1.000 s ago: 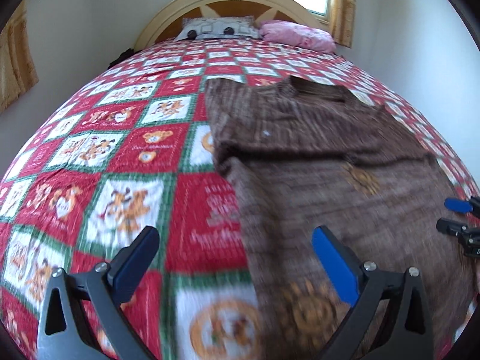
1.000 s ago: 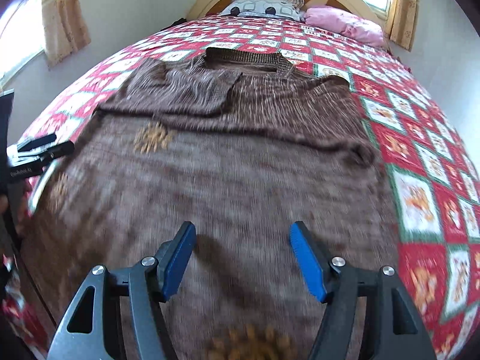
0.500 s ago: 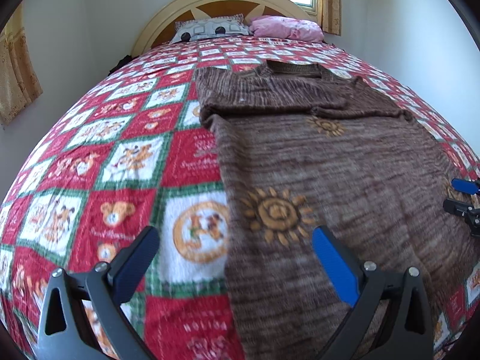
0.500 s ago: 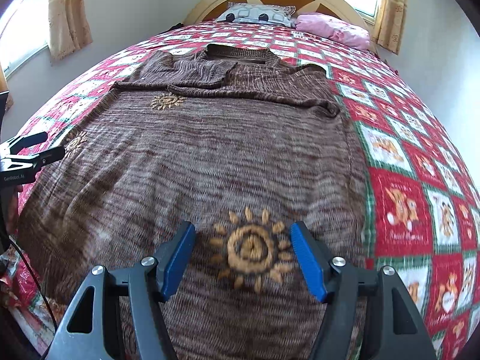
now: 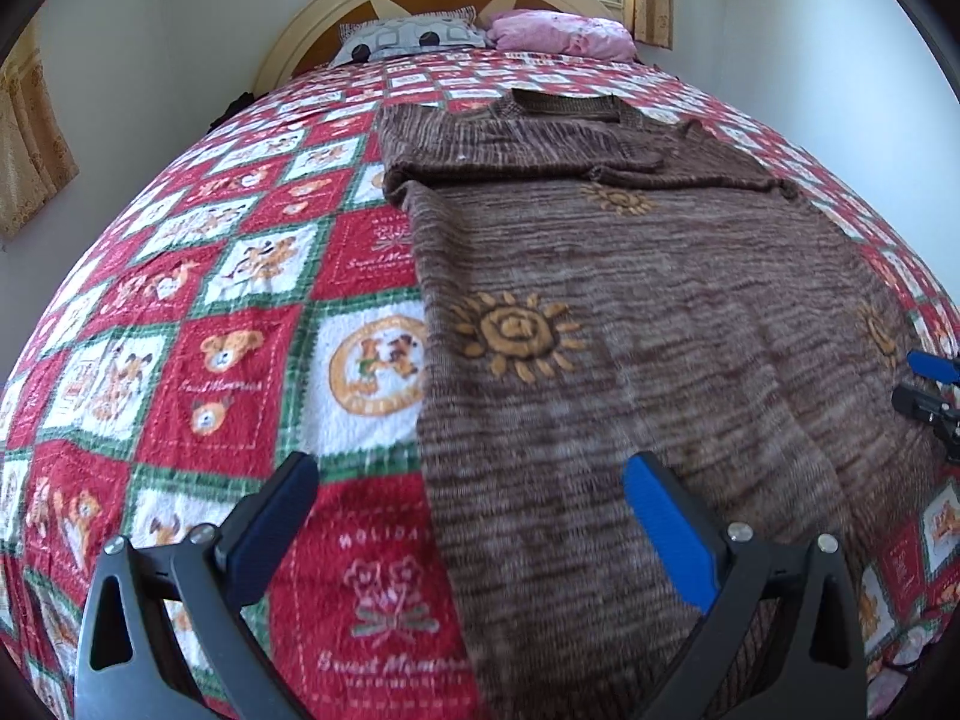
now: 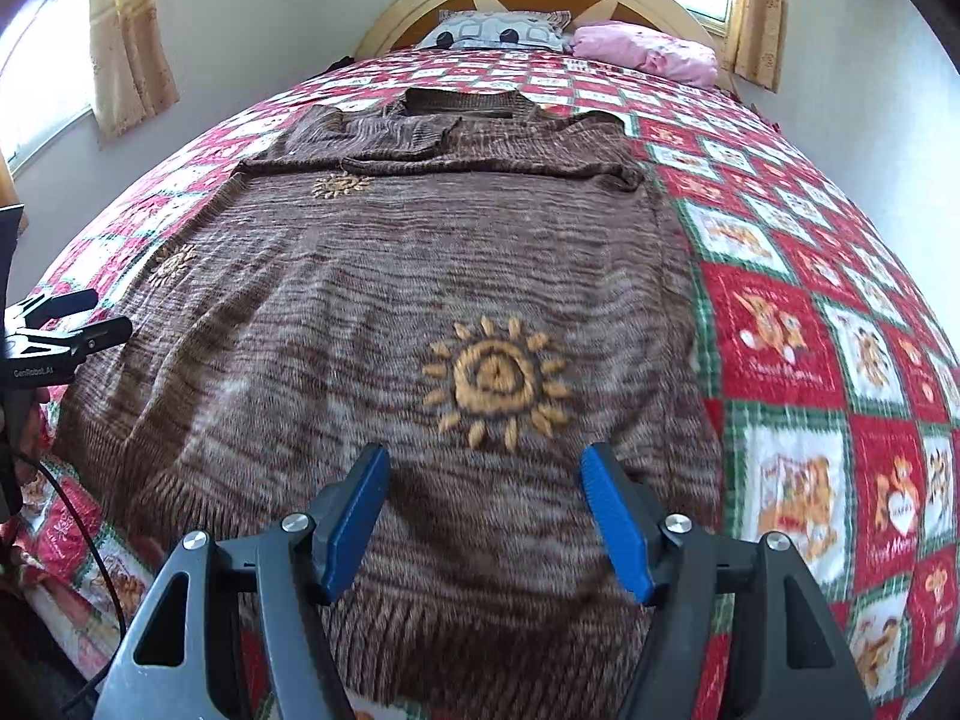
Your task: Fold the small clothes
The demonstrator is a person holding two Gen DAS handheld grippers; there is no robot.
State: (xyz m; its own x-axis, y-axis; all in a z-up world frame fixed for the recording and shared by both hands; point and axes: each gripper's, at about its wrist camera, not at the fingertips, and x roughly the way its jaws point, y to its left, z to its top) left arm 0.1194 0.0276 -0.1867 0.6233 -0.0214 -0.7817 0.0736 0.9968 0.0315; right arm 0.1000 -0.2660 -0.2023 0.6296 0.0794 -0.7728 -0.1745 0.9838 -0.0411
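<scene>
Both grippers, left [image 5: 462, 516] and right [image 6: 483, 510], are seen drawn back toward the brown sweater's [image 6: 390, 312] hem, jaws spread and empty as before.

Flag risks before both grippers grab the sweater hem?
1. The left gripper straddles the brown sweater's side edge, so it may pinch the red quilt too.
2. The right gripper hovers open above the ribbed hem; a shallow bite could take only the top layer.
3. The folded-in sleeves lie loose and could slide open when lifted.
</scene>
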